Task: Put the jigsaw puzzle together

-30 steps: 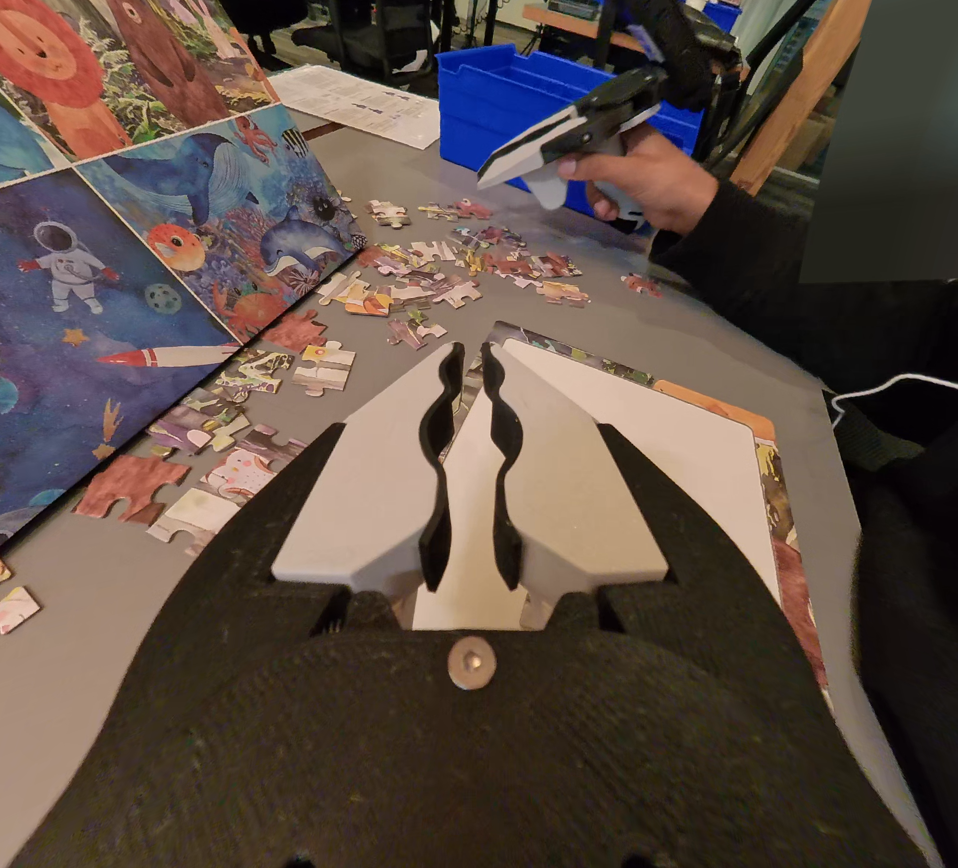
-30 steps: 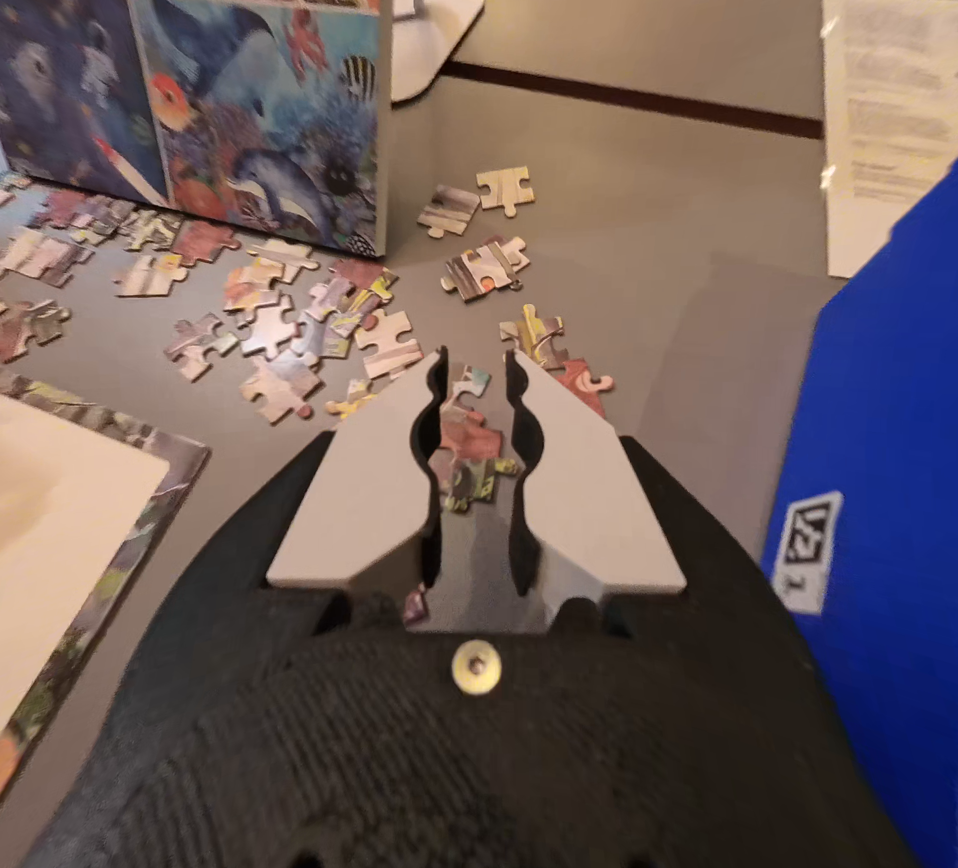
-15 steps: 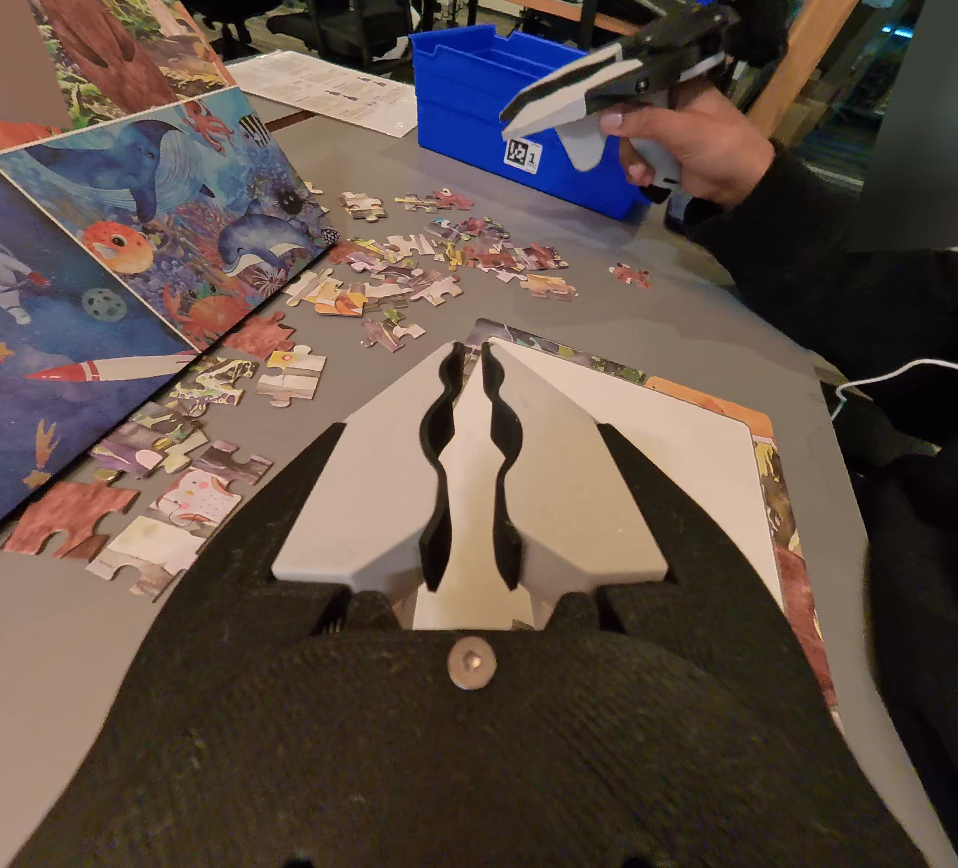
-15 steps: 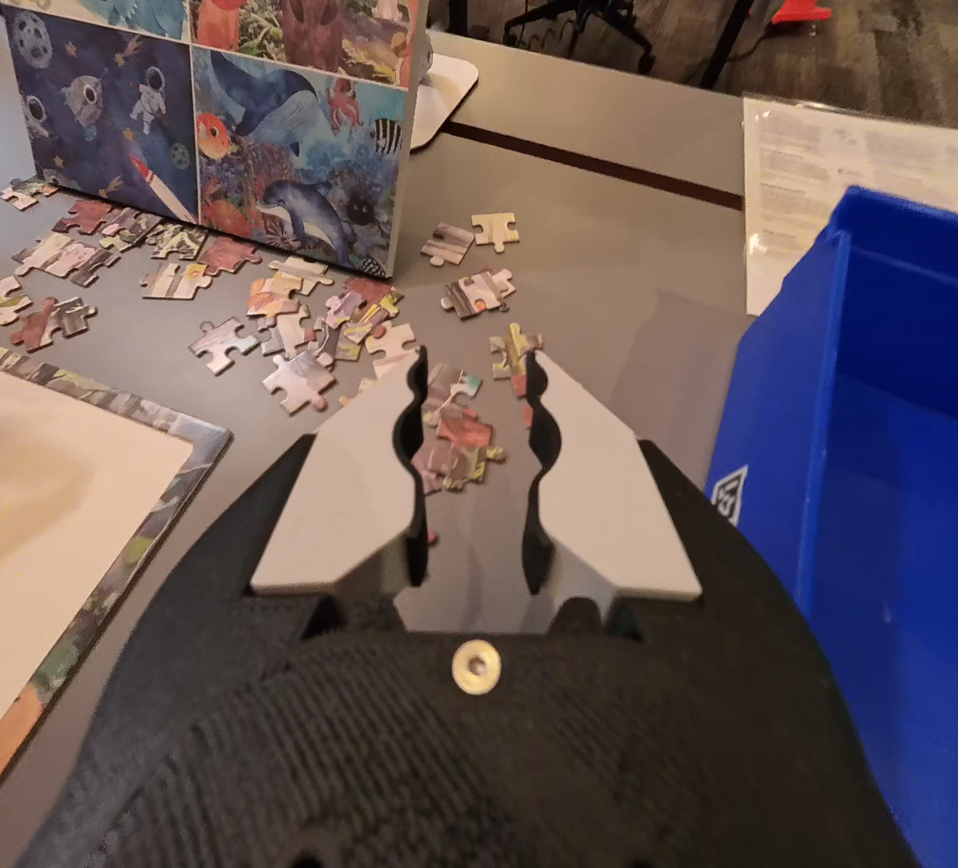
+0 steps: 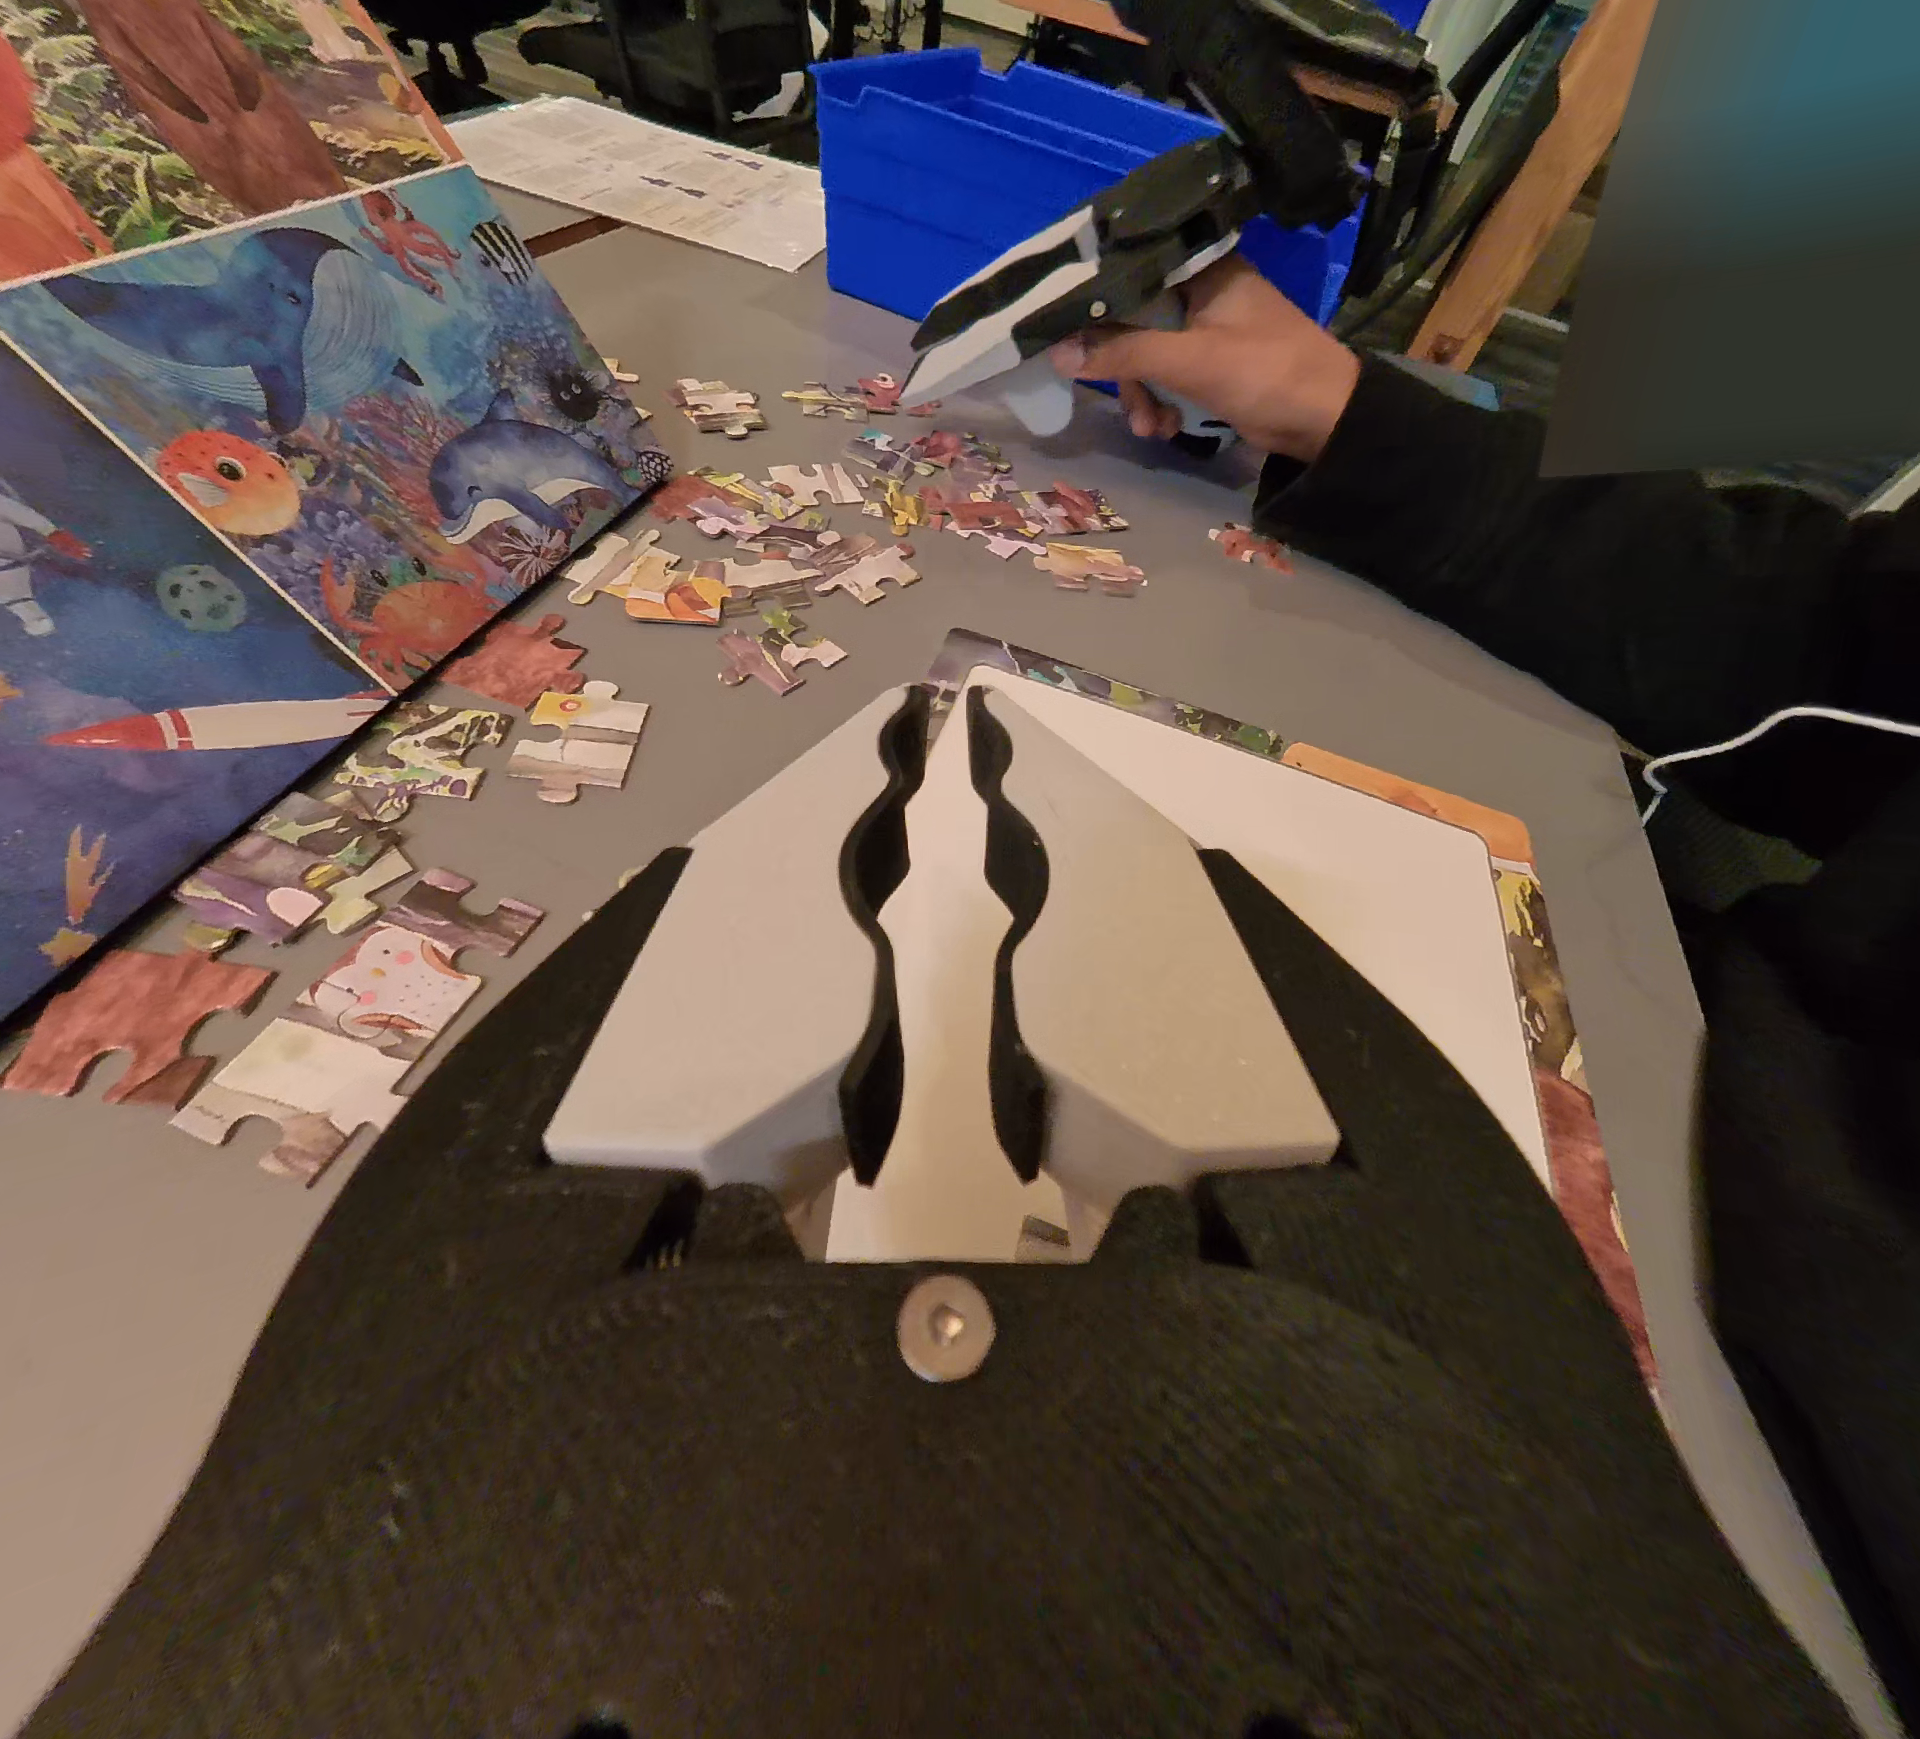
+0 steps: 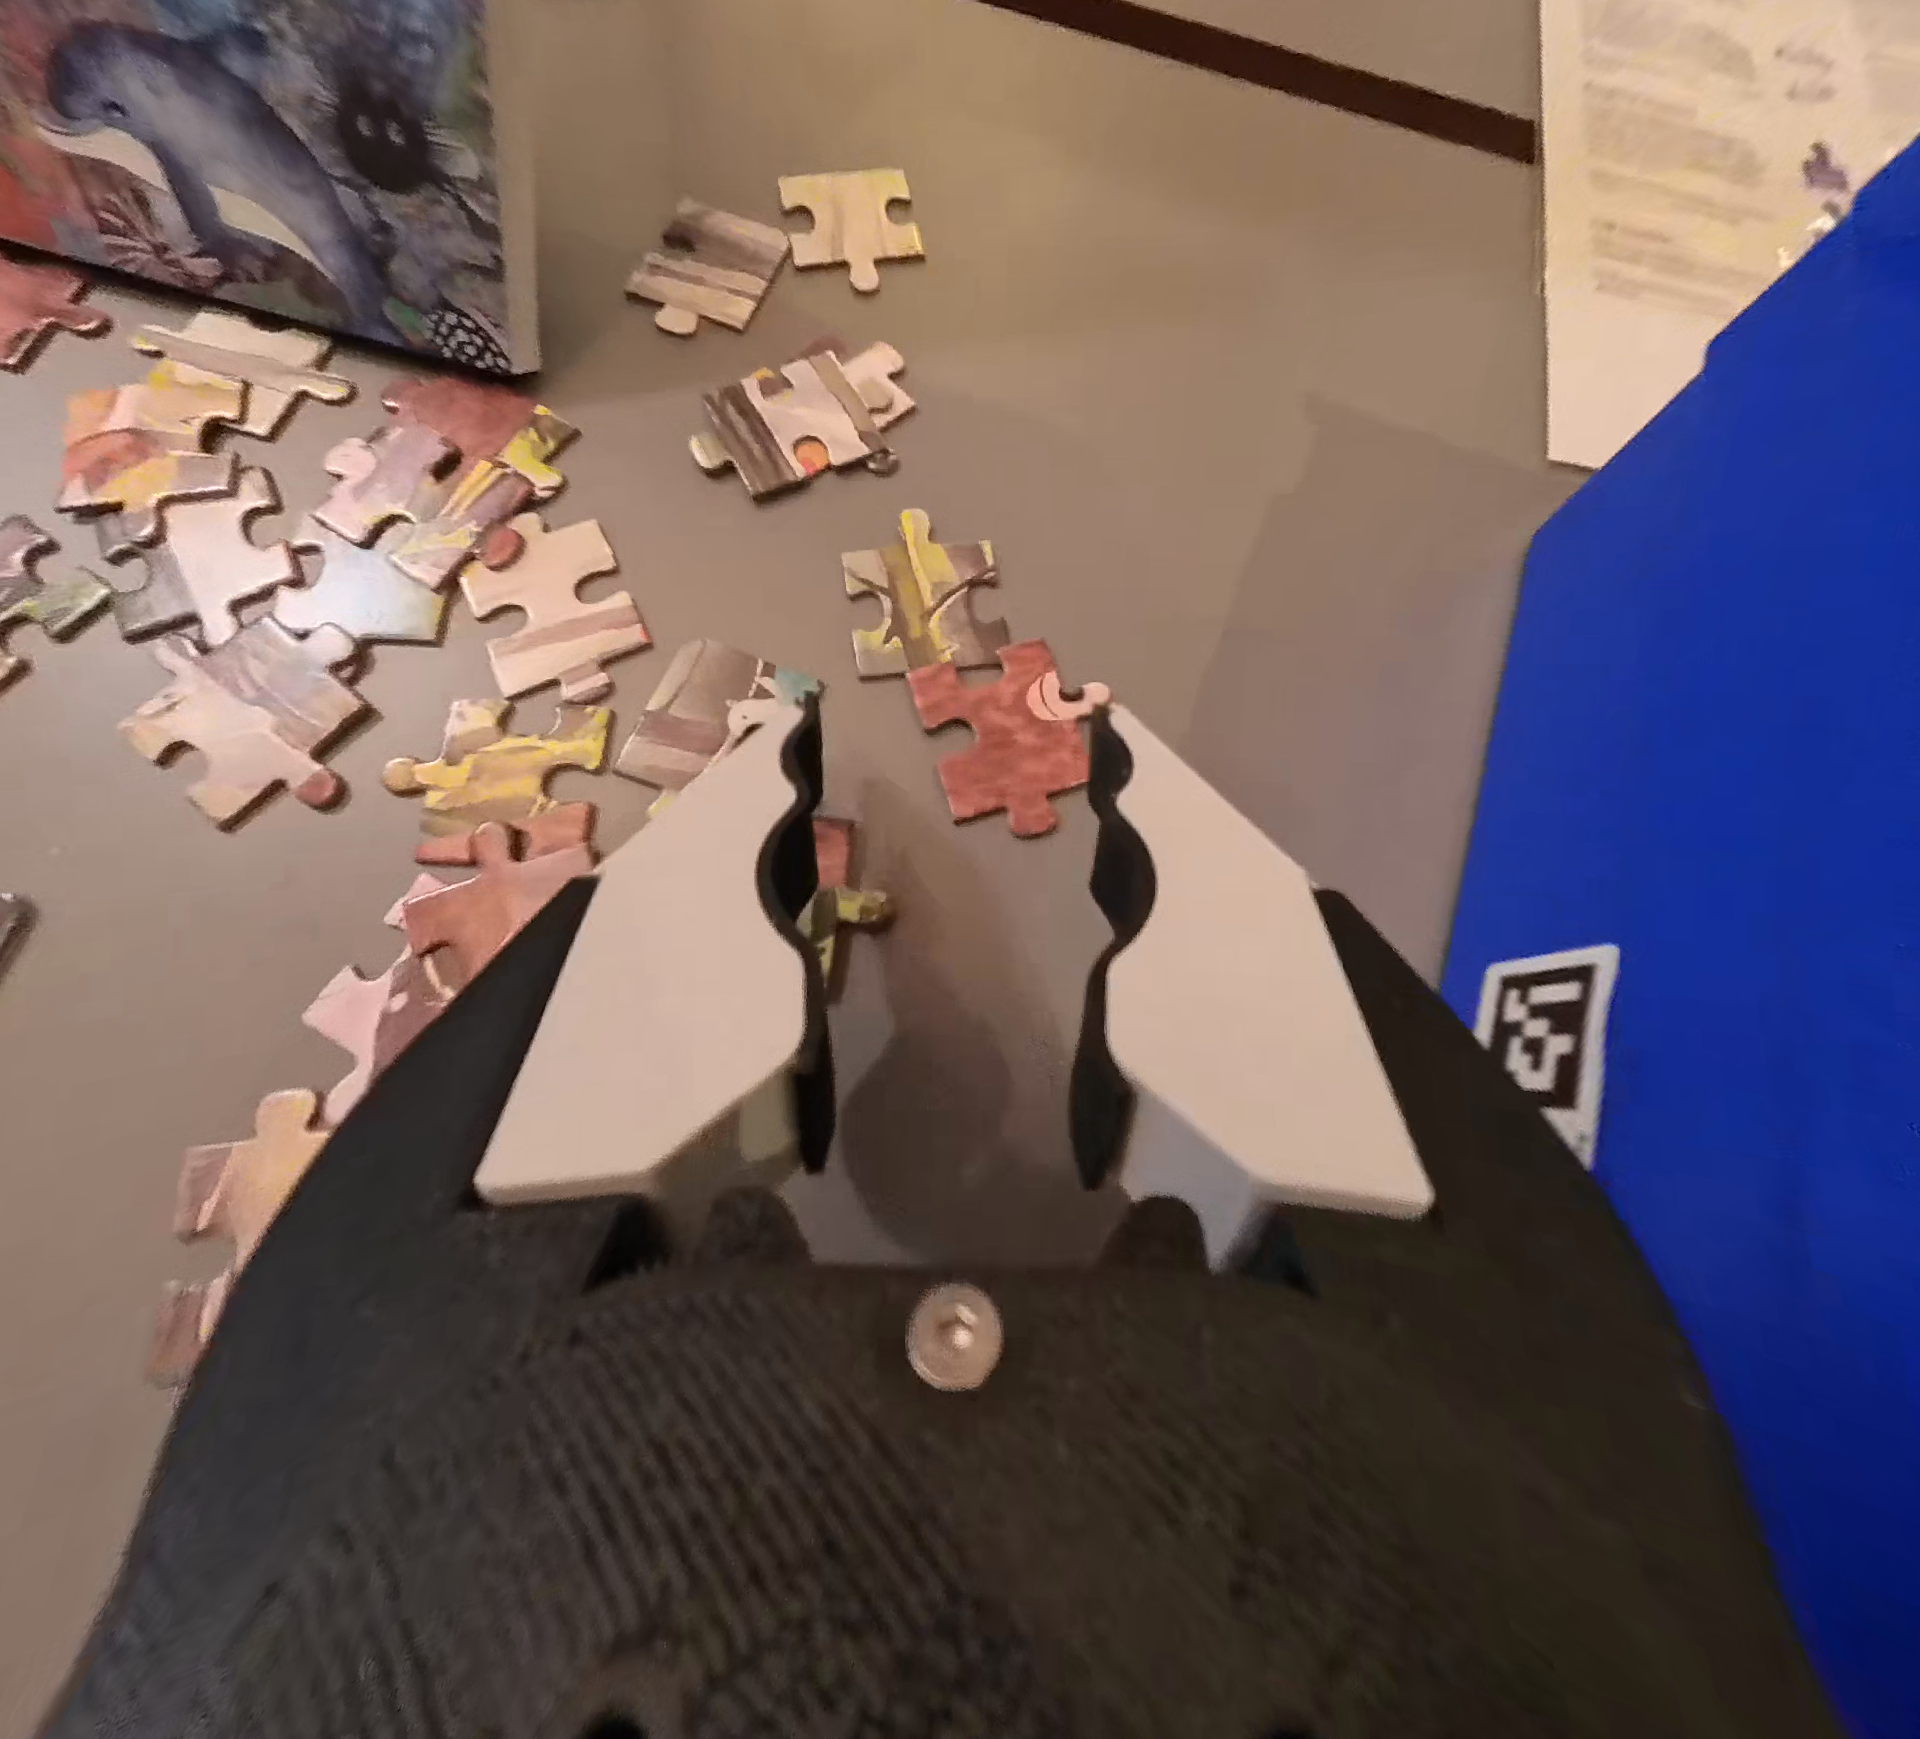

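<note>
Loose puzzle pieces (image 5: 831, 536) lie scattered on the grey table (image 5: 1195, 629), beside the puzzle tray (image 5: 1143, 704), which has a picture border and a bare white middle. My left gripper (image 5: 943, 694) hovers over the tray's near corner, jaws almost together with a thin gap and nothing between them. My right gripper (image 6: 956, 713) is open and empty, low over the pieces (image 6: 364, 546). A red-brown piece (image 6: 997, 739) lies just ahead between its tips. The right gripper also shows in the left wrist view (image 5: 935, 359), pointing down at the far pieces.
A picture board of sea and space scenes (image 5: 260, 442) leans at the left, also visible in the right wrist view (image 6: 260, 110). A blue bin (image 5: 987, 162) (image 6: 1714, 650) stands close to the right gripper. A printed sheet (image 5: 644, 172) lies behind. A dark sleeve (image 5: 1610, 567) crosses the right side.
My right gripper has dropped toward the loose pieces near the blue bin and opened its jaws wider. My left gripper has stayed over the tray, jaws unchanged.
</note>
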### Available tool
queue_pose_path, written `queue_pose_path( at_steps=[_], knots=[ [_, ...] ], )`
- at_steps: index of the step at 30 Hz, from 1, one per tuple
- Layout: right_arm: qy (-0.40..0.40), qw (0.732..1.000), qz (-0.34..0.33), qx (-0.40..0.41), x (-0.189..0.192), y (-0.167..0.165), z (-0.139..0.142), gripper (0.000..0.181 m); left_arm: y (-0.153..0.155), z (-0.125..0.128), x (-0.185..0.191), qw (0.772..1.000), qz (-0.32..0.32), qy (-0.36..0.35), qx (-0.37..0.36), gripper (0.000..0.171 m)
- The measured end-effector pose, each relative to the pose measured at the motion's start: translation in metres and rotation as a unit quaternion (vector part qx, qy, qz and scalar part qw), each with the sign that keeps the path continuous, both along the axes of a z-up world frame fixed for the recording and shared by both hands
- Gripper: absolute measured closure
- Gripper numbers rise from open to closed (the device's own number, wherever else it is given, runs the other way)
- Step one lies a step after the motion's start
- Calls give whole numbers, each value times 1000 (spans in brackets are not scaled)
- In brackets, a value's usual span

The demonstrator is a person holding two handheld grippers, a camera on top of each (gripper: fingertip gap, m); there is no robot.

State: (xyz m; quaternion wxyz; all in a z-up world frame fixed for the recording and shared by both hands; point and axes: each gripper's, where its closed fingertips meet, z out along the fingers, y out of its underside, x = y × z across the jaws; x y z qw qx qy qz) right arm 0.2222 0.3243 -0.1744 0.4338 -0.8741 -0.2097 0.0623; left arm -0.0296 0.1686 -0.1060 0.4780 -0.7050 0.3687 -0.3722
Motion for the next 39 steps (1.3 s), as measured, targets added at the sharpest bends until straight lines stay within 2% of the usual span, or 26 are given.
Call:
queue_pose_path(
  at_steps=[6, 8, 11, 17, 18, 19, 21, 22, 25, 27, 29, 33, 36, 39],
  knots=[
    [-8, 999, -31, -22, 9, 12, -13, 131, -3, 1, 3, 1000, -6, 4, 6, 165],
    [7, 999, -34, -31, 8, 10, -14, 134, -5, 1, 4, 1000, -7, 8, 9, 165],
    [20, 999, -31, -37, 7, 7, -15, 148, -5, 0, 5, 1000, -7, 15, 14, 166],
    [15, 999, -21, -29, 5, 2, -12, 150, -8, 2, 7, 999, -9, 21, 27, 167],
    [16, 1000, -17, -21, 3, -1, -8, 150, -8, 2, 7, 999, -8, 23, 31, 167],
    [21, 1000, -9, -6, -1, -4, 1, 176, -8, 2, 7, 999, -8, 26, 36, 167],
    [46, 998, 8, 36, -13, -15, 28, 179, -9, 1, 8, 998, -9, 35, 47, 167],
    [57, 997, 16, 50, -18, -25, 41, 175, -9, -1, 9, 998, -9, 41, 51, 167],
    [63, 994, 28, 81, -20, -63, 71, 174, -12, -5, 17, 998, -21, 47, 46, 165],
    [50, 994, 21, 98, -7, -89, 82, 173, -17, -3, 31, 998, -40, 37, 31, 160],
    [45, 994, 15, 97, 7, -112, 85, 171, -28, 1, 56, 995, -89, 35, 3, 152],
    [63, 997, 32, 21, 9, -153, 55, 151, -39, 5, 114, 976, -193, 92, -27, 141],
    [54, 998, 24, 0, 7, -170, 29, 130, -16, 6, 162, 962, -232, 143, 9, 138],
    [23, 999, 7, -26, 11, -179, 6, 120, 16, -12, 209, 948, -247, 200, 8, 137]
  ],
)
